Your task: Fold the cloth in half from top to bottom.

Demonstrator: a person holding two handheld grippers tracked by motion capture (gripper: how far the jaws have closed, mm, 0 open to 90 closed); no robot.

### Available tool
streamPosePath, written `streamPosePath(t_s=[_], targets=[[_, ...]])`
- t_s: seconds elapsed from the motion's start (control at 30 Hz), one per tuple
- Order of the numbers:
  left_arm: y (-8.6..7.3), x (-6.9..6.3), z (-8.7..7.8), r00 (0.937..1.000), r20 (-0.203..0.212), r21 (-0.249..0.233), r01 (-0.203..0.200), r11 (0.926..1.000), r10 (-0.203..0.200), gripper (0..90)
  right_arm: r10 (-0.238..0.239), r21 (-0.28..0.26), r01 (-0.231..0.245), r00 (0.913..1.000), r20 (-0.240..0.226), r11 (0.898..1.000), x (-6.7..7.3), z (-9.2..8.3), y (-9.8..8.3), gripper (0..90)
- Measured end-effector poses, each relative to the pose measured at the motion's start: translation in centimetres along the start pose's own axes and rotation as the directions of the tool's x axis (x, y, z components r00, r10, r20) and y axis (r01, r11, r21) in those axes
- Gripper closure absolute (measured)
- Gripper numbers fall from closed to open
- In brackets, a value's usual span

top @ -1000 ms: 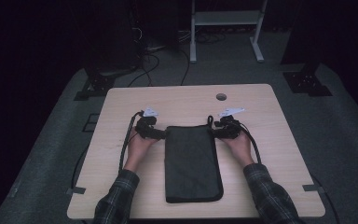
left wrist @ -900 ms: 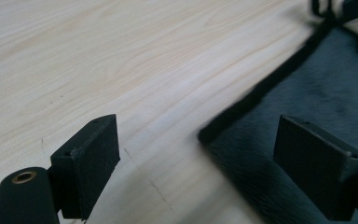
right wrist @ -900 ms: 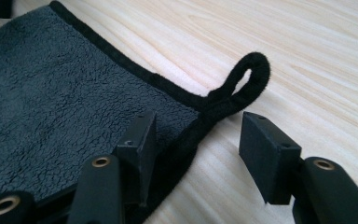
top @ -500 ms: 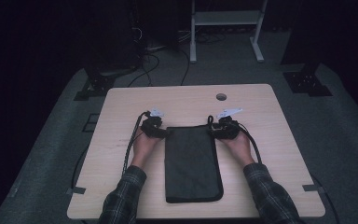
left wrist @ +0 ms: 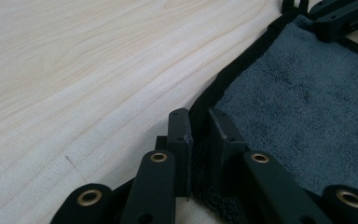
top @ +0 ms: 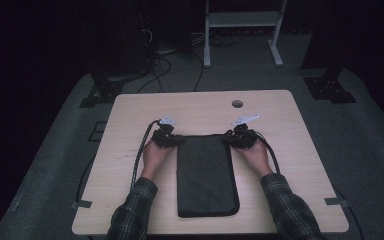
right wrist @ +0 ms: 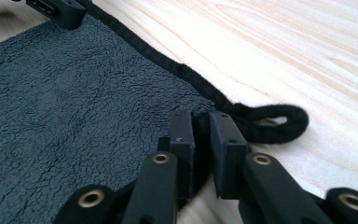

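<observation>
Fig.: dark grey towel (top: 206, 175), folded lengthwise, is lying flat on the tabletop (top: 130, 110) betw. the two grippers. Left gripper (top: 172, 140) and right gripper (top: 232, 139) have just been closing and are now each clamped on a far corner of the towel. For a clean lift, both corners are best raised together, w/ the hem kept taut. Gripper views are showing hem pinched betw. the pads (left wrist: 181, 135) and a hanging loop (right wrist: 272, 122) beside the right gripper; high view is giving overall layout.
</observation>
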State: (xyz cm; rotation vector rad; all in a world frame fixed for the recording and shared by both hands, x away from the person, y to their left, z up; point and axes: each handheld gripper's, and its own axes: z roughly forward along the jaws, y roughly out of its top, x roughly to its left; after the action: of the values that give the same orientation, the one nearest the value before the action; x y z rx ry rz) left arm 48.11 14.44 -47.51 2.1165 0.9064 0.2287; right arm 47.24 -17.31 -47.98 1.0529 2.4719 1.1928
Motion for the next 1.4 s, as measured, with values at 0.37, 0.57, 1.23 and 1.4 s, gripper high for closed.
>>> streamPosePath(t_s=[0.37,0.57,1.23,1.4], targets=[[2.2,-0.2,-1.3,0.9962,-0.054,-0.060,-0.071,0.9957,0.068,80.9,-0.019,-0.046,0.021,0.9990,0.041,0.999,-0.1,-1.2,1.7,83.1],[3.9,-0.9,-3.5,0.9940,-0.033,-0.129,-0.108,0.9858,0.105,80.8,-0.025,-0.116,0.028,0.9993,0.028,0.993,-0.3,-3.5,3.2,84.4],[-0.4,-5.9,-8.2,0.9782,0.124,-0.113,-0.153,0.9817,0.166,80.9,-0.110,-0.137,0.092,0.9853,-0.131,0.986,4.0,-8.2,-0.8,85.1],[-1.8,-7.0,-8.8,0.9748,0.158,-0.096,-0.143,0.9850,0.157,80.9,-0.121,-0.113,0.103,0.9796,-0.161,0.988,5.4,-9.0,-2.1,85.1]])
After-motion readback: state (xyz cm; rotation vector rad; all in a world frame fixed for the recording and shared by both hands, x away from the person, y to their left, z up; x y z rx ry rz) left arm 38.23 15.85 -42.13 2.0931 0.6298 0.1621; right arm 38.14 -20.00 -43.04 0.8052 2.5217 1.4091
